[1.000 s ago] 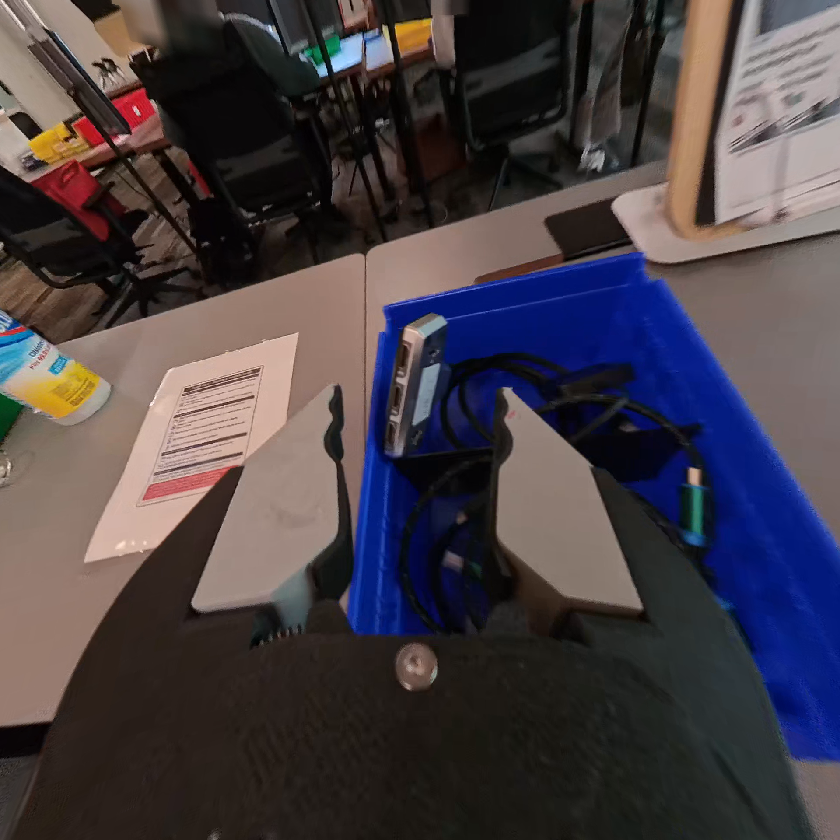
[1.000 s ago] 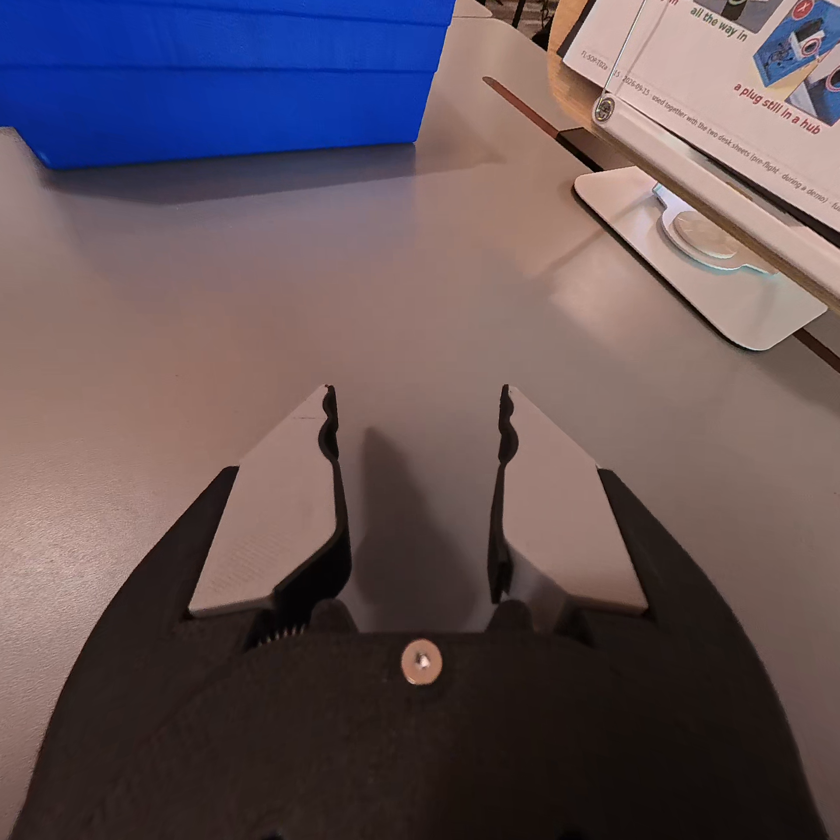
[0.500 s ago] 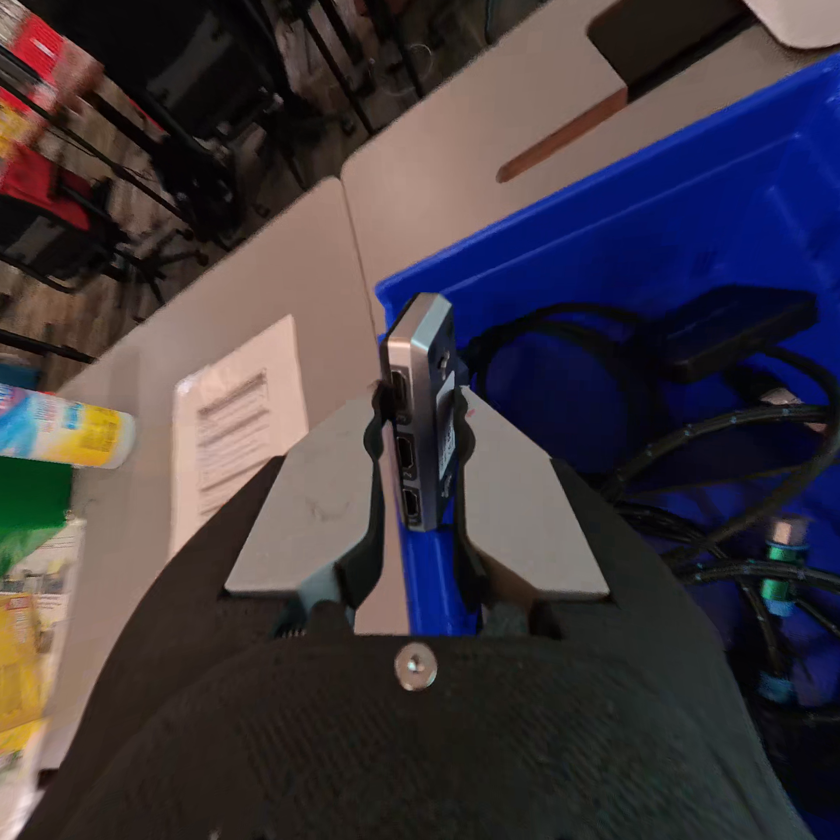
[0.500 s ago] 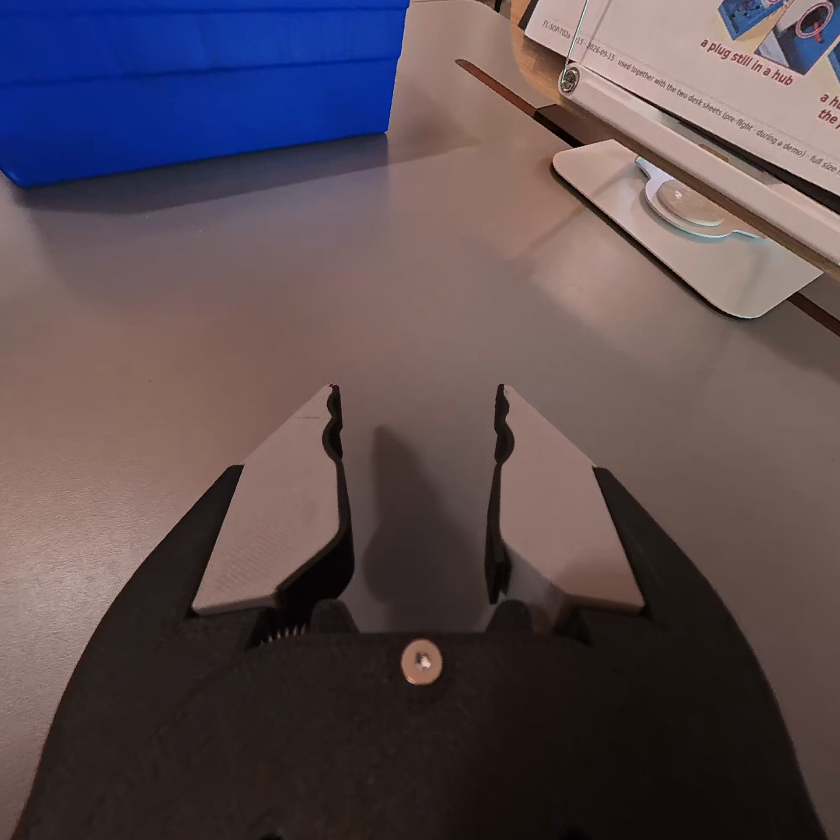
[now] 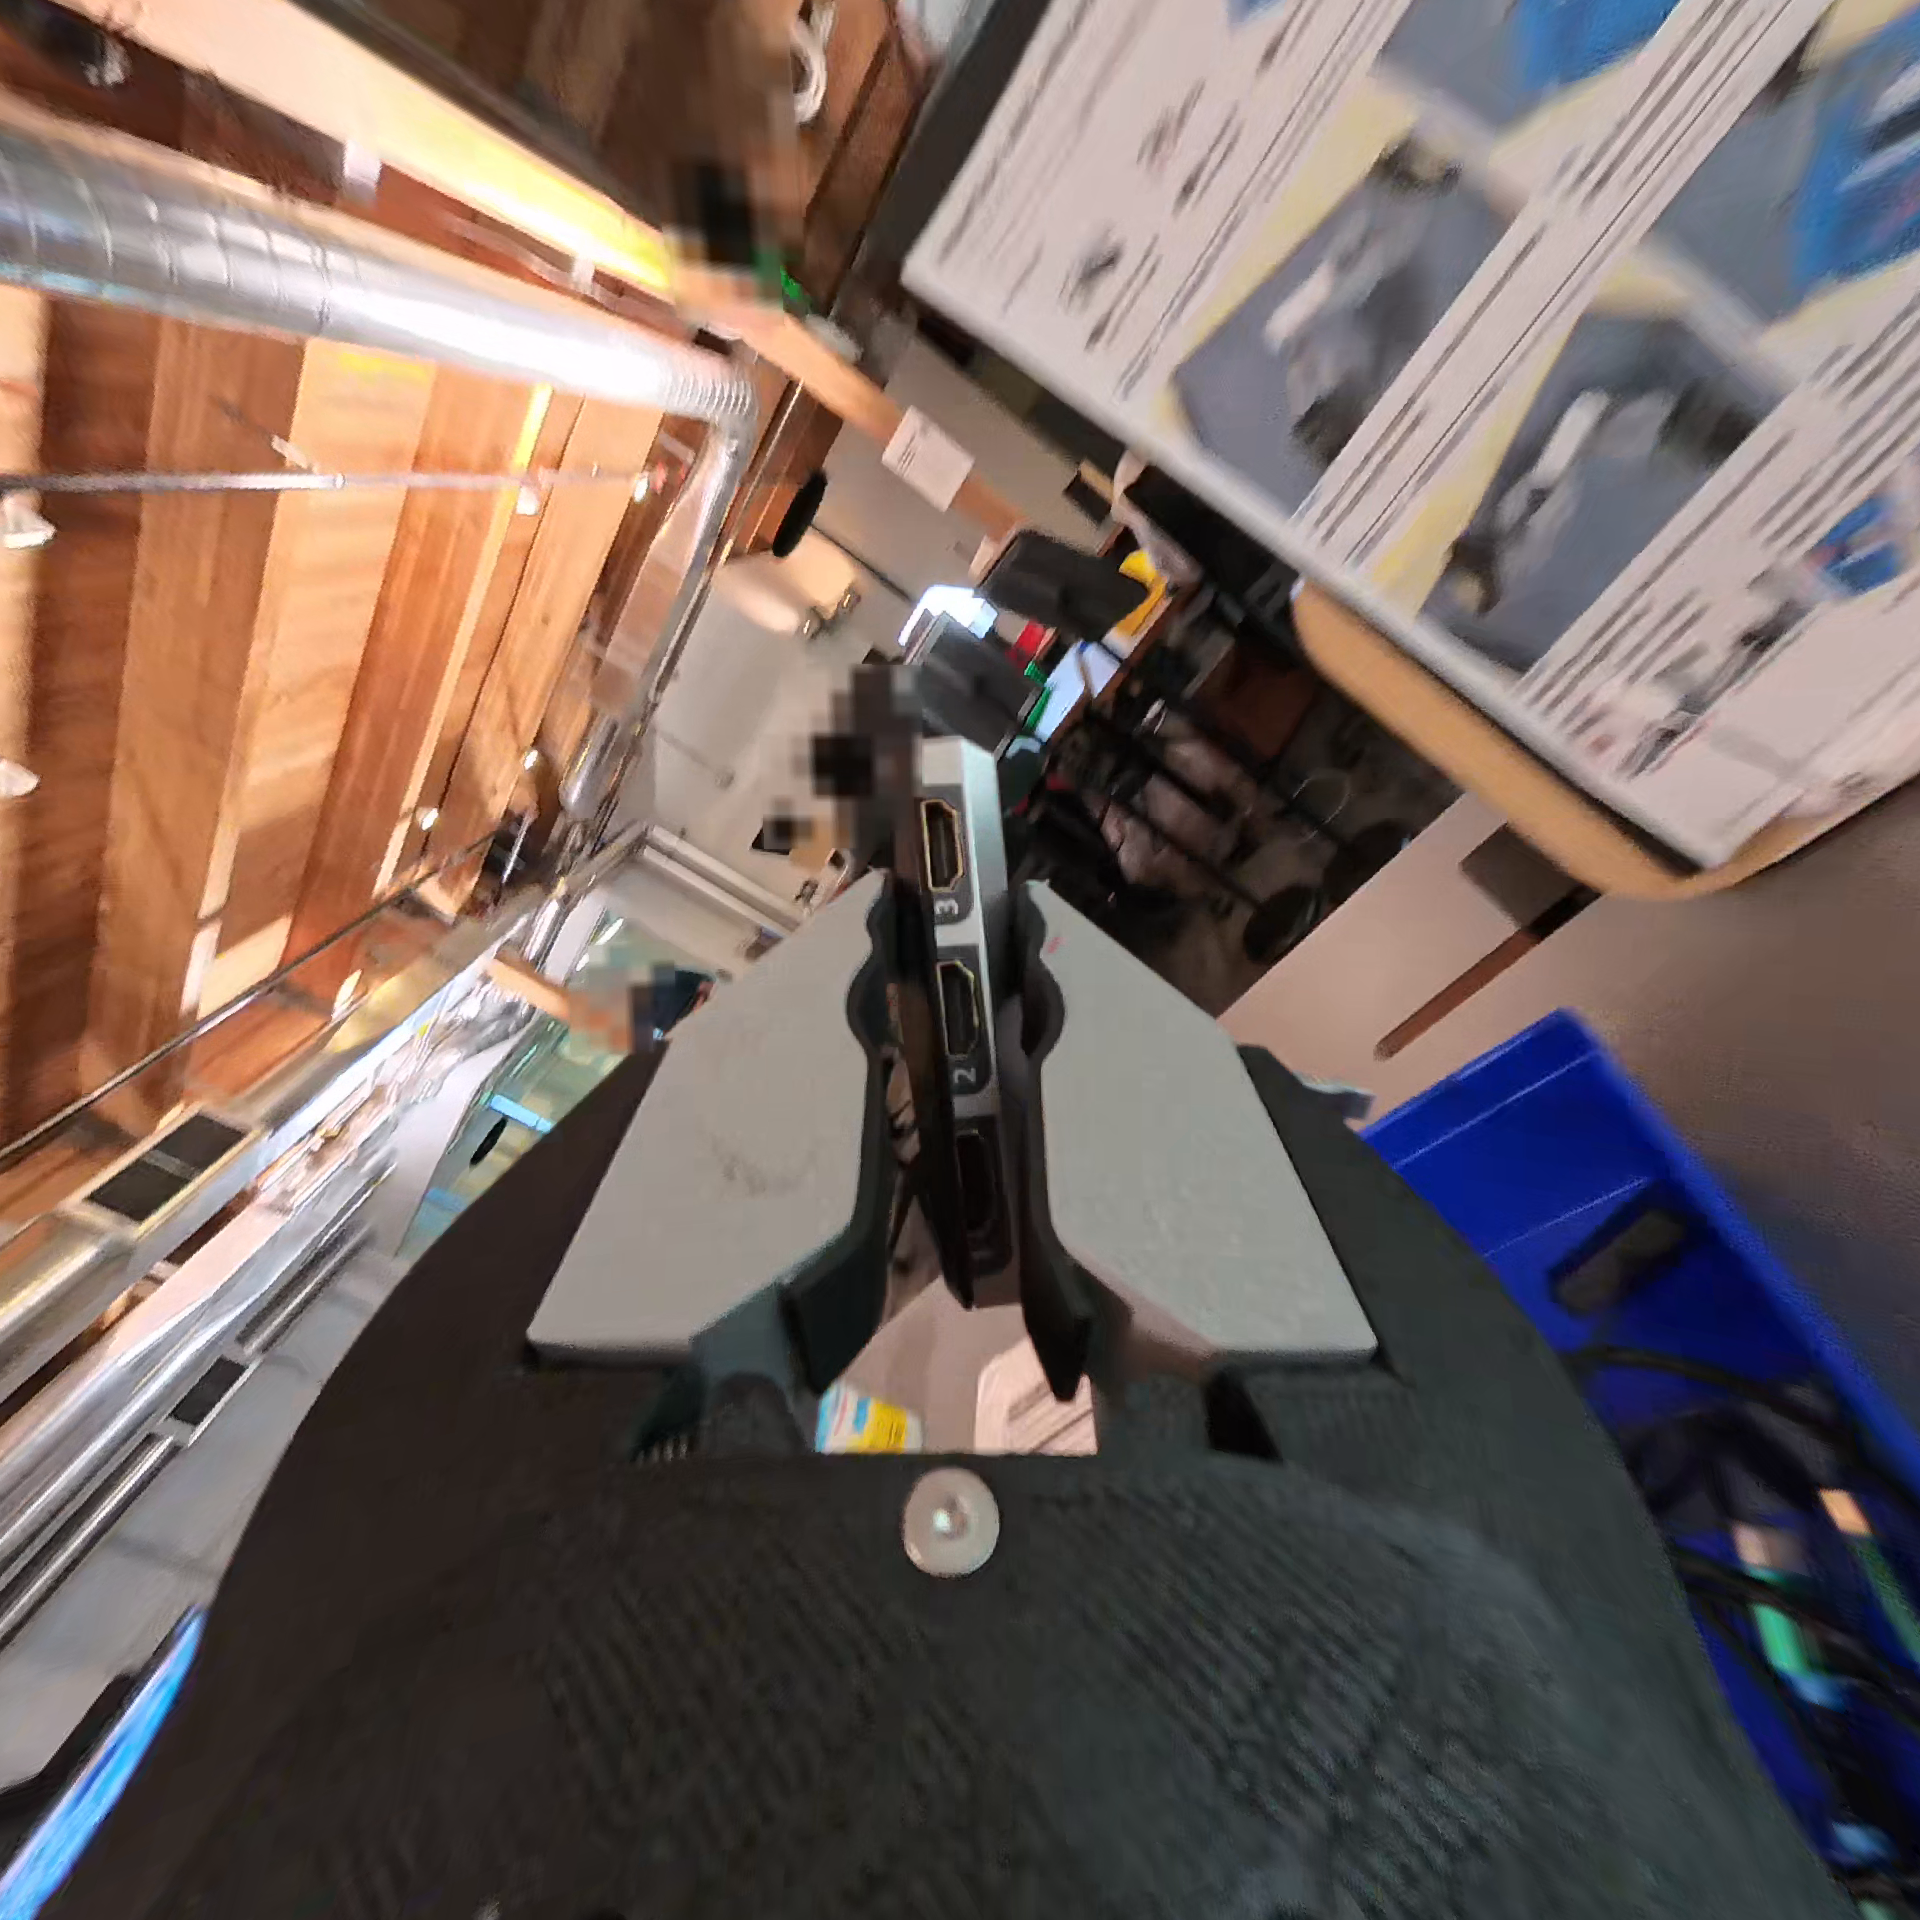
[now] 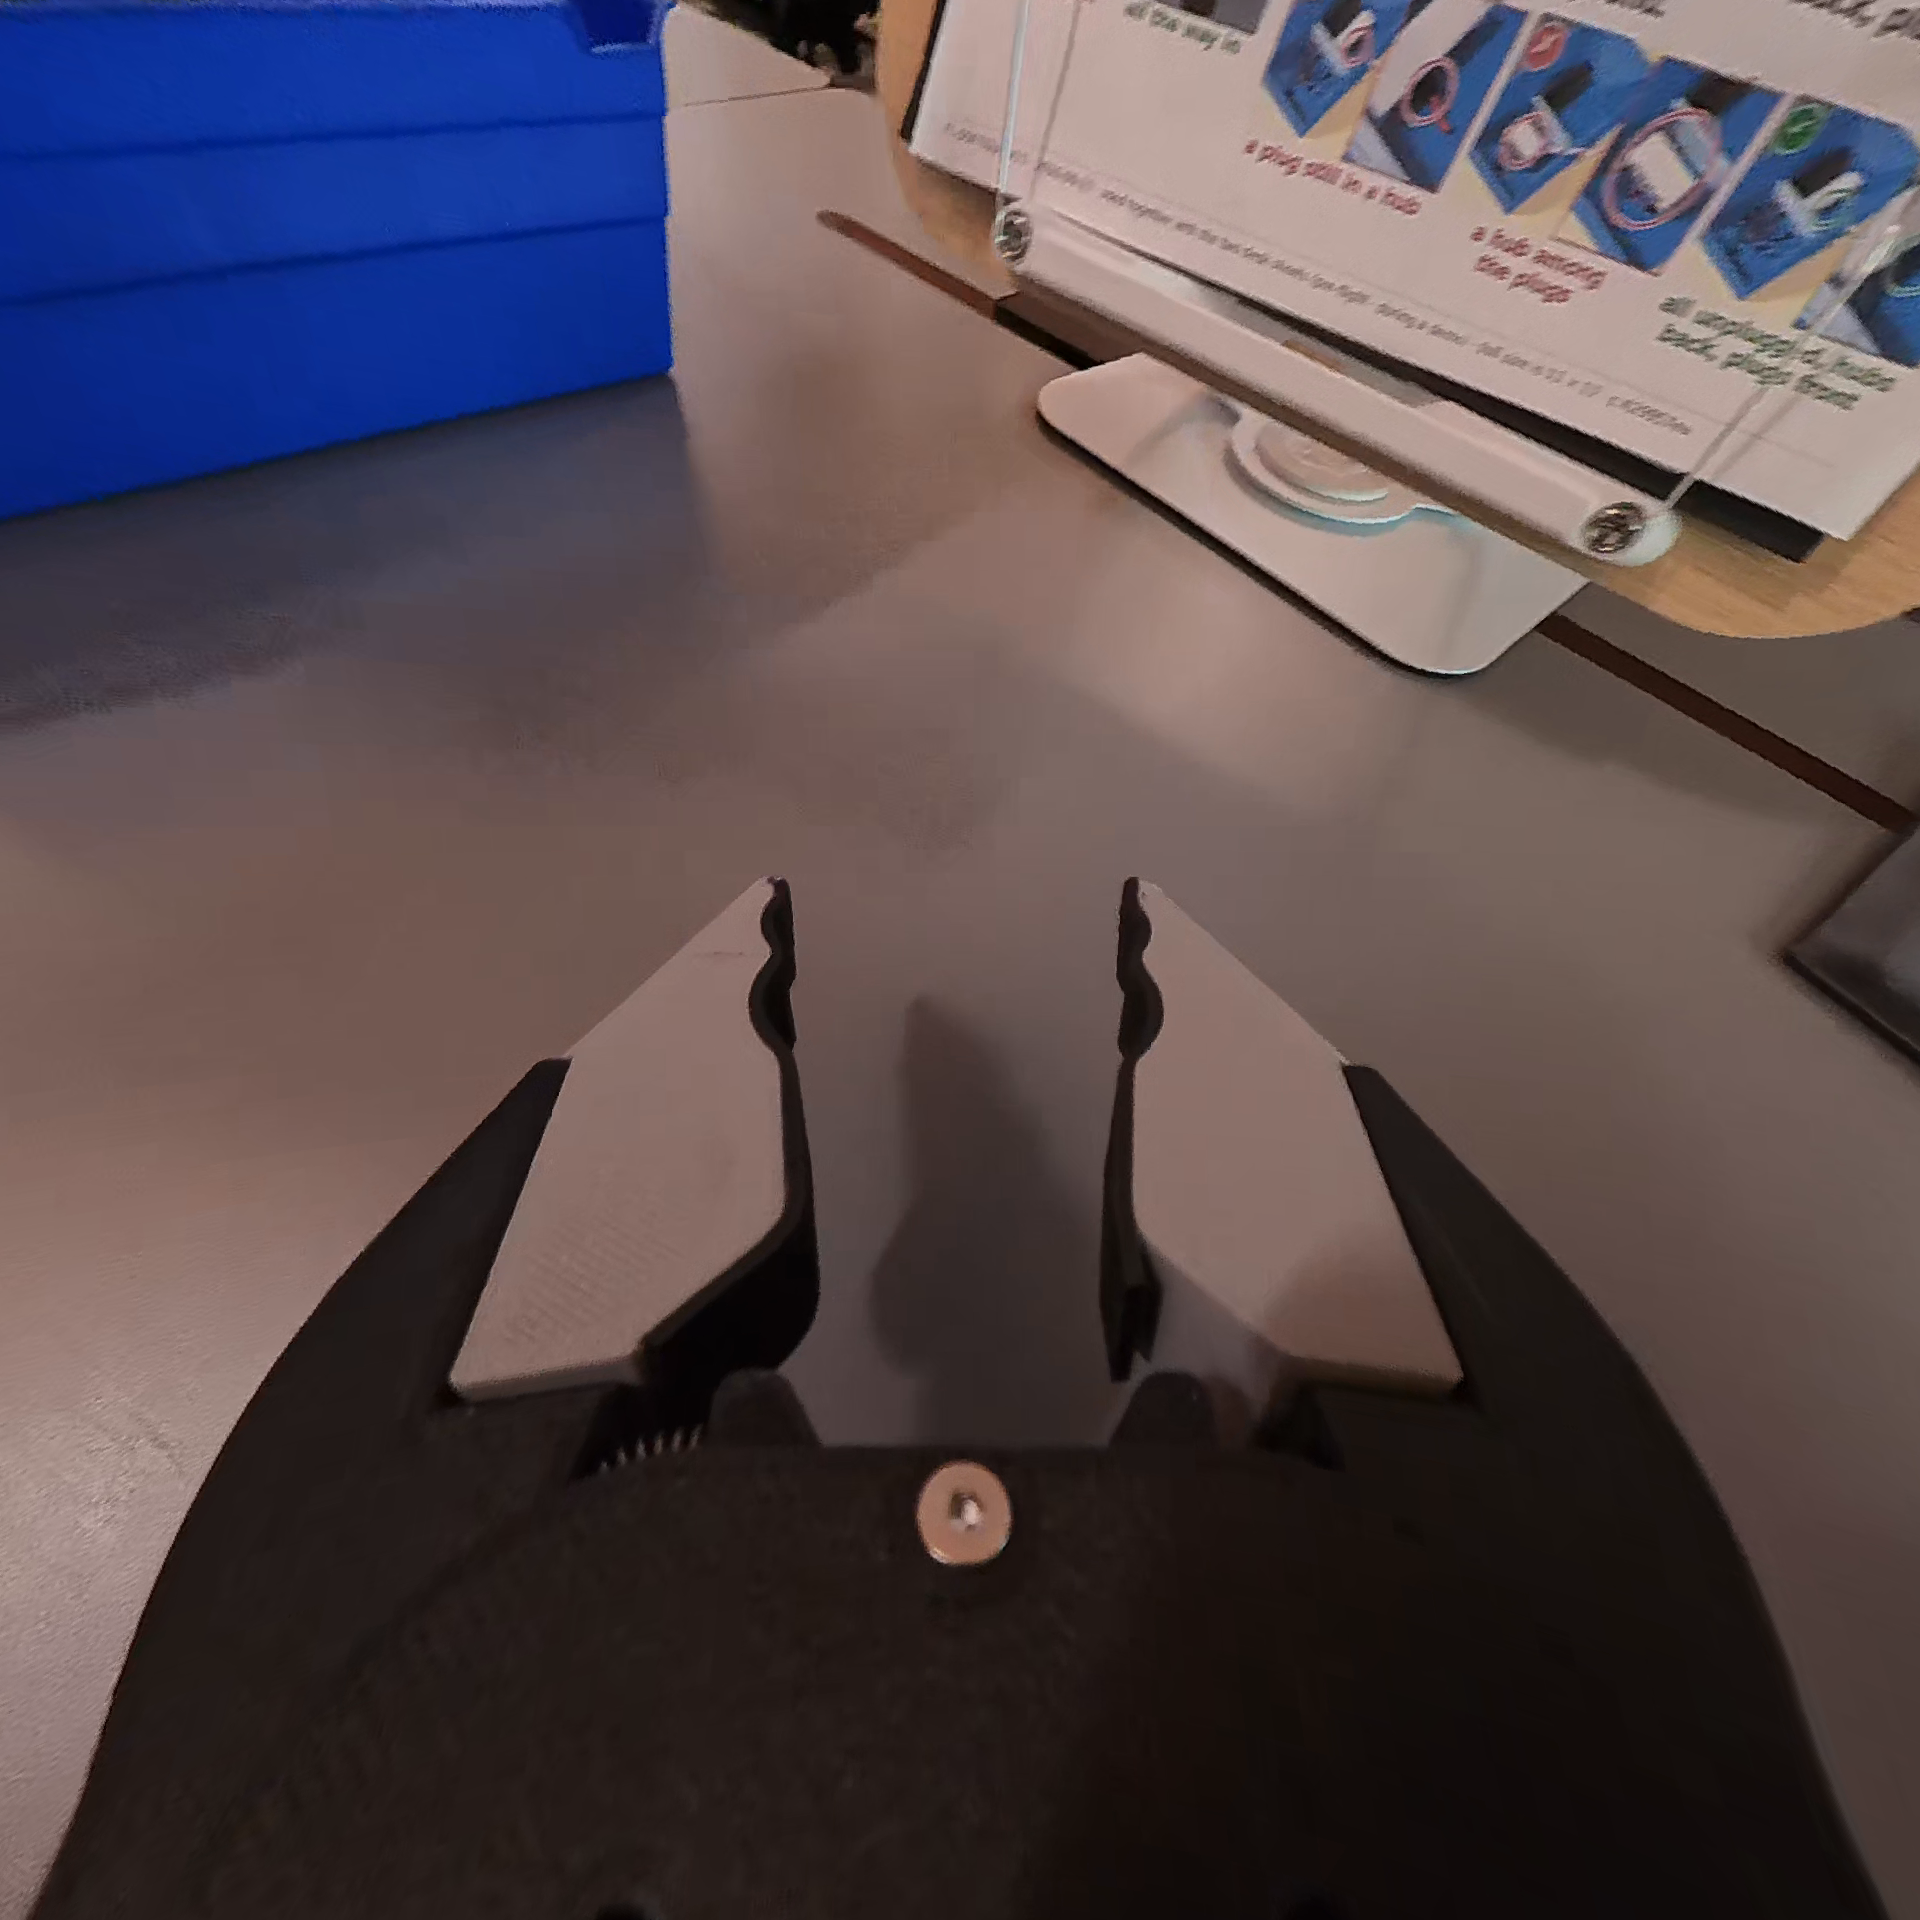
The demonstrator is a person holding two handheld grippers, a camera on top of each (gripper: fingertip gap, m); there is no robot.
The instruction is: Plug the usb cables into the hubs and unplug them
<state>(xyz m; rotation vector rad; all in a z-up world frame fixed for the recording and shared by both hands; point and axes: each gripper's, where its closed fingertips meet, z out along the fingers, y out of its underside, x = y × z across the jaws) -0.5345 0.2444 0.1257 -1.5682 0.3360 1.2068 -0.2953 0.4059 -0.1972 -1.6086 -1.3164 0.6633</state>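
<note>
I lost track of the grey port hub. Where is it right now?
In the left wrist view, the grey port hub is clamped in the left gripper, held in the air up and left of the blue bin.

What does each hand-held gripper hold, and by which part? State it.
The left hand-held gripper grips the grey port hub by its flat sides. The right hand-held gripper holds nothing.

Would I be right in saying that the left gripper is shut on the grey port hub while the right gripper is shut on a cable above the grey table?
Not quite. The left gripper is indeed shut on the grey port hub, but the right wrist view shows the right gripper open, with nothing between its fingers, above the grey table.
</note>
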